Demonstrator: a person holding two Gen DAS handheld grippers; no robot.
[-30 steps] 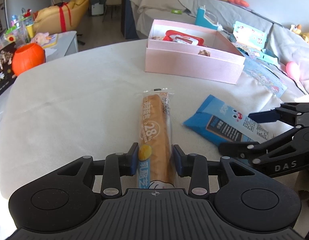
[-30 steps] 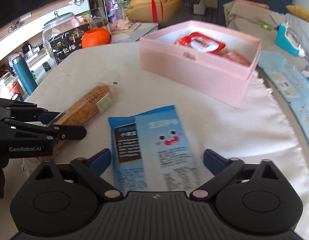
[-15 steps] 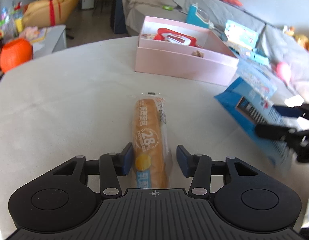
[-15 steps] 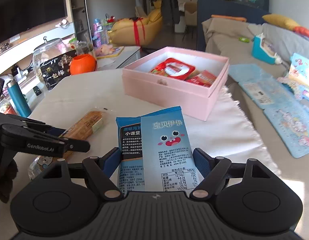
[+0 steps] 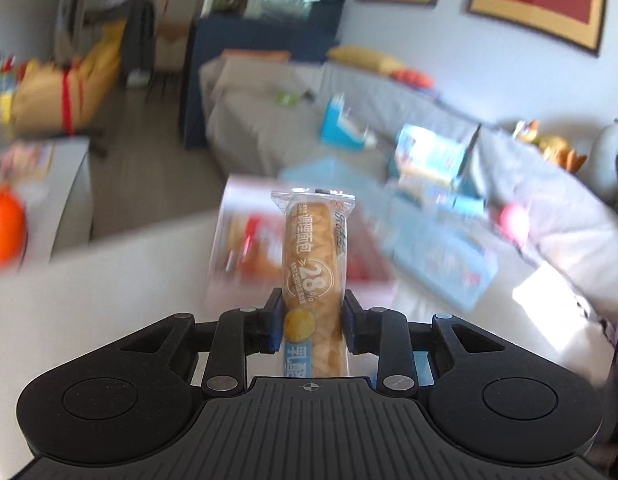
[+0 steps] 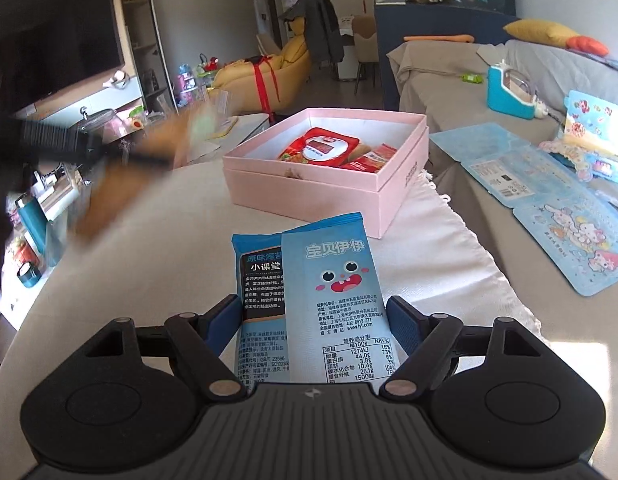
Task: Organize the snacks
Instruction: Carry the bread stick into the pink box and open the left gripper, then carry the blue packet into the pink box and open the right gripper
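A long bread stick in a clear wrapper stands up off the table between the jaws of my left gripper, which are closing on its lower part, pads pressed on it. The pink box is a blur behind it. My right gripper is shut on a blue snack packet, held above the white table. Ahead of it the open pink box holds red snack packets. At the left of the right wrist view, the left gripper and the bread stick are a raised blur.
A grey sofa runs along the right with blue cartoon sheets and a teal toy box on it. An orange pumpkin and a teal bottle stand off the table's left side.
The left jaws closed on the bread stick and lifted it off the table, tilting upward. The right gripper closed on the blue packet, raised it and carried it closer to the pink box.
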